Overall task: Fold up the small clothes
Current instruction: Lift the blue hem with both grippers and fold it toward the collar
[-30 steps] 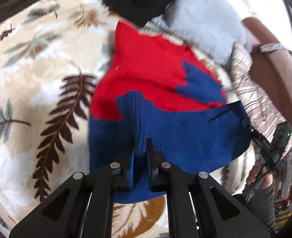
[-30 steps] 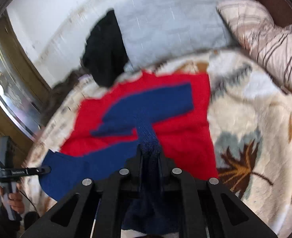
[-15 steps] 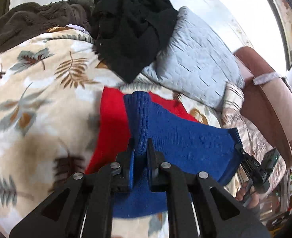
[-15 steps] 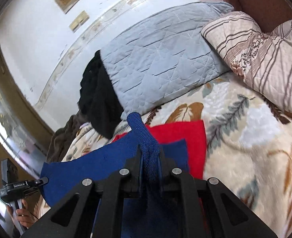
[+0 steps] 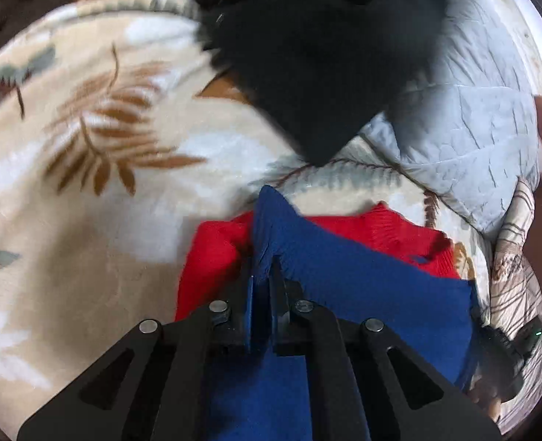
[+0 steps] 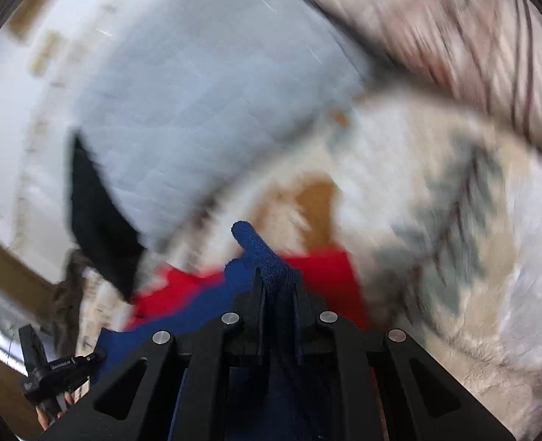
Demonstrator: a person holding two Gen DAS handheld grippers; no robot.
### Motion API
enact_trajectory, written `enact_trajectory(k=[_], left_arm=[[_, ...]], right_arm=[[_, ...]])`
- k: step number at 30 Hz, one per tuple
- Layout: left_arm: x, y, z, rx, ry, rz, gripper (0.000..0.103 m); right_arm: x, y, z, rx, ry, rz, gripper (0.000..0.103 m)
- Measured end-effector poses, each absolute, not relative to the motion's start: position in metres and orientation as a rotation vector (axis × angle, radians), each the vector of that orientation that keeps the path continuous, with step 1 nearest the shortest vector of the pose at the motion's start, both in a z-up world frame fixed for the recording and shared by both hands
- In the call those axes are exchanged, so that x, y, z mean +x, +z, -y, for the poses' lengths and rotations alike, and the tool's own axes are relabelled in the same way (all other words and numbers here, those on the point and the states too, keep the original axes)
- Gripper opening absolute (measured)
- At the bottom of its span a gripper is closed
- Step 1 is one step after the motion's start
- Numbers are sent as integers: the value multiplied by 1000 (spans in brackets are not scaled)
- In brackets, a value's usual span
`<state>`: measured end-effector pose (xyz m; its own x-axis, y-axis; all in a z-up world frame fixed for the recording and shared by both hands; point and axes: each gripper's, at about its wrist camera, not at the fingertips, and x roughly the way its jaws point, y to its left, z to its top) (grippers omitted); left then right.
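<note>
Two grippers, my left gripper (image 5: 261,275) and my right gripper (image 6: 276,286), each pinch the blue hem of the red-and-blue sweater (image 5: 363,279) lying on the leaf-print blanket (image 5: 87,183); beyond, a black garment (image 5: 318,55); farthest, a grey quilted pillow (image 6: 204,103).

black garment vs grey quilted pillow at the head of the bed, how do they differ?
The black garment is dark and crumpled in a loose heap; the grey quilted pillow is pale, stitched and holds a smooth, plump shape. The garment drapes partly over the pillow's edge, while the pillow lies underneath. Both rest on the leaf-print blanket, beyond the sweater.
</note>
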<state>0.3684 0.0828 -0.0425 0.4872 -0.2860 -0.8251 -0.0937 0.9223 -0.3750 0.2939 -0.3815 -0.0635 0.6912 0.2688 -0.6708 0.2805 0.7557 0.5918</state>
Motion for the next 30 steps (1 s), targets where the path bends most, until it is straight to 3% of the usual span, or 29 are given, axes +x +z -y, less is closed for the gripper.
enact_trajectory(k=[5,8,10,11,15,18,23,25,28,29,30], left_arm=[[348,-18,-101,-473,-210,-1023,5],[331,-4,-99,-489,-265,-974,6],[328,-4,-89,-479,-285,-980,10],[327,-7,-84,-461,-280,-995,10],[336,-38,-65,-343,-196,-1077,7],[337,-42,-66,-342,-171,-1079,1],[308,-21,-74,-361,-166,-1072,3],[281,-14,-70,-329,-176,-1056,8],[240,-14,-63,-319,-178,-1046,29],[231,-16,-62,-324,-177,-1036,36],[220,-19,-63,-338,-172,-1017,36]], right_arm=[[272,-47,396,795,7,-730,22],[274,-44,397,789,42,-745,34],[283,-53,385,738,58,-826,31],[286,-55,380,714,71,-838,11],[272,-44,389,766,66,-679,12],[282,-67,399,740,-55,-844,12],[230,-42,417,828,-15,-727,22],[209,-45,417,875,4,-746,32],[196,-60,400,828,-14,-828,33],[194,-62,395,798,-14,-837,27],[193,-65,388,767,-8,-831,14]])
